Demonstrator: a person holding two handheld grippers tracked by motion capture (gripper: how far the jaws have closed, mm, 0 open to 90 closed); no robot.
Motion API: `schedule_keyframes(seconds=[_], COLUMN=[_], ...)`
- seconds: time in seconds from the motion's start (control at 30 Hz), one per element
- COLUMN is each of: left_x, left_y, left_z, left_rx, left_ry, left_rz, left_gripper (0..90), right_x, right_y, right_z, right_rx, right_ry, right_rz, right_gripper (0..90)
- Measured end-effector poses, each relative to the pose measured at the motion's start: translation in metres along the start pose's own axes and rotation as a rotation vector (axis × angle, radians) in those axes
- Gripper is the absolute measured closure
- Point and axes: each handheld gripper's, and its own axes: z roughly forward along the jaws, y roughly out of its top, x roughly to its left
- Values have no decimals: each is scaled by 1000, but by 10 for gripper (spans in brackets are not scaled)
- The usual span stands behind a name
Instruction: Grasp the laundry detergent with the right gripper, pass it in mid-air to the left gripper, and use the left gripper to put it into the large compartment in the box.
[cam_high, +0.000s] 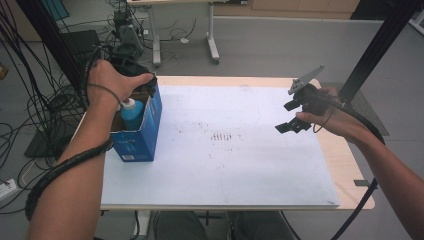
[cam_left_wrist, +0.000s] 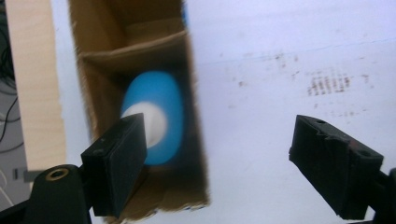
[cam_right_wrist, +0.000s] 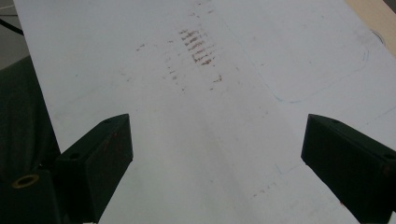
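Note:
A blue bottle with a white cap (cam_high: 131, 113) stands inside an open blue cardboard box (cam_high: 143, 134) at the table's left side. From above, the bottle (cam_left_wrist: 156, 116) sits in one compartment of the box (cam_left_wrist: 105, 60). My left gripper (cam_left_wrist: 217, 158) hovers above the box, open, with nothing between its jaws. In the high view the hand covers most of the left gripper (cam_high: 135, 80). My right gripper (cam_high: 291, 116) hangs over the right part of the white mat (cam_high: 225, 165). It is open and empty, seen also as the right gripper (cam_right_wrist: 217, 163).
Brown smudges (cam_high: 221, 135) mark the middle of the mat. The wooden table edge (cam_high: 345, 165) shows at the right. Cables (cam_high: 30, 115) hang and lie on the floor at the left, and a desk frame (cam_high: 212, 45) stands behind the table.

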Motion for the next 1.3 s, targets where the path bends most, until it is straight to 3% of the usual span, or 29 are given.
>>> schedule_keyframes(seconds=[0.2,0.33,0.53,0.87,1.3], left_x=[-27,-36,-44,-55,-63], left_y=[16,28,41,59,75], left_z=[1,6,18,30,22], left_rx=[-19,-35,-24,-12,-27], left_ry=[-33,-88,-103,-82,-75], left_rz=[36,33,32,28,30], left_gripper=[148,121,107,107,108], right_x=[1,0,-1,-4,-6], right_y=[1,3,6,8,11], right_z=[-6,-8,-5,-4,-11], right_rx=[20,29,38,64,90], right_ry=[-6,-1,11,21,25], right_rz=[-4,-14,-21,-24,-23], right_gripper=[89,89,89,89,95])
